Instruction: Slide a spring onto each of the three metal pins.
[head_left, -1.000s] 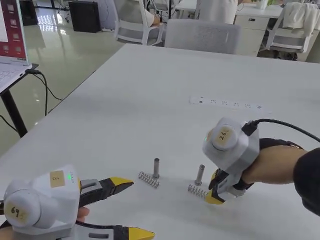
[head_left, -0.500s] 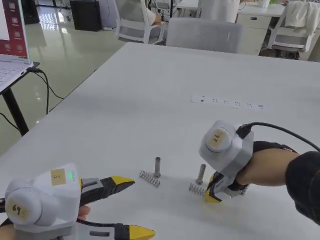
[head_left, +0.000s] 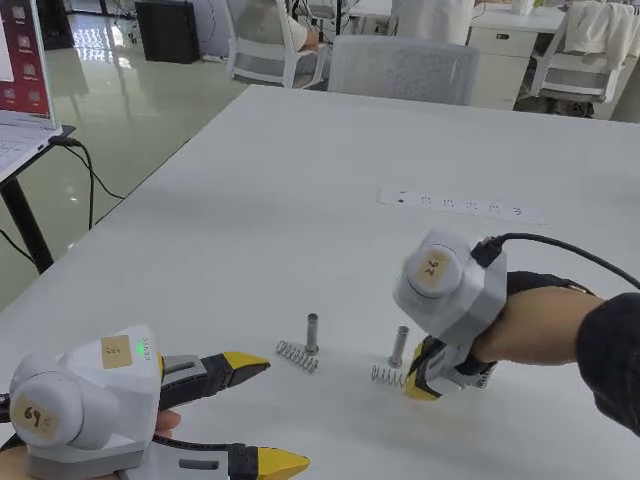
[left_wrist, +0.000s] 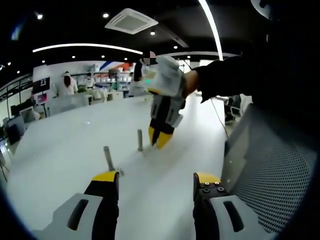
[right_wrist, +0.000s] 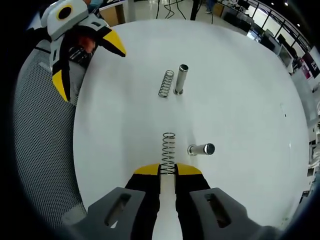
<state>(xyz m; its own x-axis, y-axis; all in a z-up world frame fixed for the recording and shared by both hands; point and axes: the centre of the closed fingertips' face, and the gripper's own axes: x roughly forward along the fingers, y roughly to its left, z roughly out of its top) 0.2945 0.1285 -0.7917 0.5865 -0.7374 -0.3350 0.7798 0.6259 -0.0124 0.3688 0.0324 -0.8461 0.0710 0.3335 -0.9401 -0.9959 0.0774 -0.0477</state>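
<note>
Two metal pins stand upright on the white table: one pin (head_left: 312, 333) on the left, the other pin (head_left: 400, 345) on the right. A loose spring (head_left: 296, 356) lies at the left pin's foot. My right gripper (head_left: 418, 381) is shut on one end of a second spring (head_left: 385, 376), which sticks out towards the right pin's base. In the right gripper view, that held spring (right_wrist: 168, 147) points forward from the right gripper (right_wrist: 168, 170), with the near pin (right_wrist: 201, 149) just to its right. My left gripper (head_left: 262, 412) is open at the table's near edge and holds nothing.
A white power strip (head_left: 460, 208) lies further back on the table. A black cable (head_left: 560, 248) trails from the right gripper. Chairs (head_left: 400, 68) stand at the table's far edge, and a laptop (head_left: 15, 70) sits on a side stand to the left.
The right gripper has edged slightly left with its spring, closer to the right pin's base. The left gripper has stayed in place.
</note>
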